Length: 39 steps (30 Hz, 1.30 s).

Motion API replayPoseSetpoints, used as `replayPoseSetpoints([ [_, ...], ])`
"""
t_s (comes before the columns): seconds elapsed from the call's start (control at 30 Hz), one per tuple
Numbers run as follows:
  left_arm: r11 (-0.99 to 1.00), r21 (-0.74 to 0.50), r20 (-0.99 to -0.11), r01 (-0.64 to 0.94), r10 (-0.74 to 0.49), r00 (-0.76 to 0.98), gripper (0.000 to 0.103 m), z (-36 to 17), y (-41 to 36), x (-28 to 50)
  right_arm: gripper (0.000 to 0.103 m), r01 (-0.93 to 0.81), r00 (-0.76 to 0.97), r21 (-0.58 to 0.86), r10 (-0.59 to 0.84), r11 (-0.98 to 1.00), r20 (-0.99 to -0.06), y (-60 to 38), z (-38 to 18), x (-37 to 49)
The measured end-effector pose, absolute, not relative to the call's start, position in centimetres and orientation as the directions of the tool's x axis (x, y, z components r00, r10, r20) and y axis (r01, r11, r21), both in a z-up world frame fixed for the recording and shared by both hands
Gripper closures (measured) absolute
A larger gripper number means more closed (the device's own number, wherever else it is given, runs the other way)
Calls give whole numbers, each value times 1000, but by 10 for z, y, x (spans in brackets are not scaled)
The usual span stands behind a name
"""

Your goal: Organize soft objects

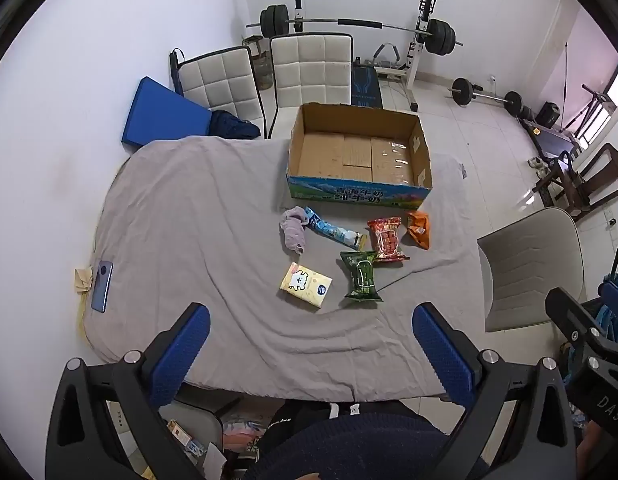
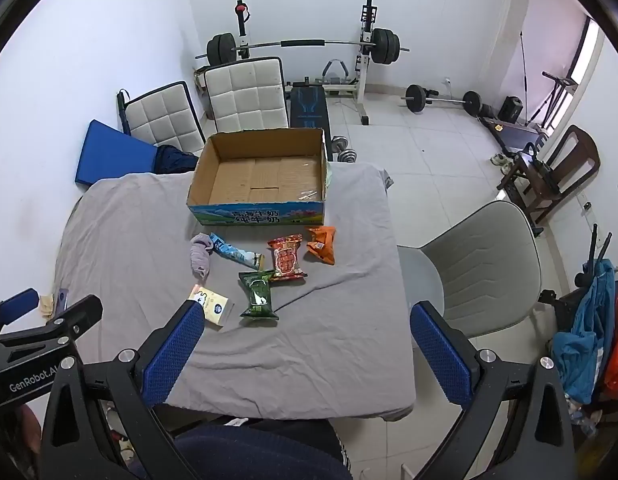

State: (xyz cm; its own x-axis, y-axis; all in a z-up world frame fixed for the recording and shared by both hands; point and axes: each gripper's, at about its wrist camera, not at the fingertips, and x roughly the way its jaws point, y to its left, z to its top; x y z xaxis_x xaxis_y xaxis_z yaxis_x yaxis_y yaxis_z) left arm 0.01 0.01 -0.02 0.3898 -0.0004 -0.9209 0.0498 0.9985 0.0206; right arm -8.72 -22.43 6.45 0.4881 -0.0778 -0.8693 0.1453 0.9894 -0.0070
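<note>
A table (image 1: 213, 216) draped in a wrinkled grey sheet (image 2: 121, 232) carries everything; toward its far edge stands an open cardboard box (image 1: 359, 190); in front of the box lie a lilac cloth (image 1: 293, 230), touching a long blue packet (image 1: 335, 233); a red packet (image 1: 386, 239) just beside an orange one (image 1: 419, 229); a green packet (image 1: 361, 276); a yellow tissue pack (image 1: 305, 285); a phone (image 1: 102, 286) lies at the left edge.
</note>
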Motion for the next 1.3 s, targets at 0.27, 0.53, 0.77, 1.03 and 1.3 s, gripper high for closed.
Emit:
replayPoseSetpoints([
  [0.27,999,19,-919,51,-3,395,0,-3,-4,-1,0,155,485,-16,-90,988,-870,-222,65,-83],
  [0.53,998,26,-914,50,3,407,0,2,-7,0,0,152,495,-5,-80,988,-865,-225,65,-88],
  [0.77,998,30,-907,50,6,420,0,3,-4,-3,0,160,496,-14,-92,987,-864,-225,65,-89],
  [1.03,998,32,-908,58,5,418,0,3,-6,-1,0,175,495,-12,-99,985,-863,-231,68,-88],
  [1.3,998,31,-902,60,2,432,0,7,-7,0,0,179,503,-17,-106,984,-857,-233,70,-87],
])
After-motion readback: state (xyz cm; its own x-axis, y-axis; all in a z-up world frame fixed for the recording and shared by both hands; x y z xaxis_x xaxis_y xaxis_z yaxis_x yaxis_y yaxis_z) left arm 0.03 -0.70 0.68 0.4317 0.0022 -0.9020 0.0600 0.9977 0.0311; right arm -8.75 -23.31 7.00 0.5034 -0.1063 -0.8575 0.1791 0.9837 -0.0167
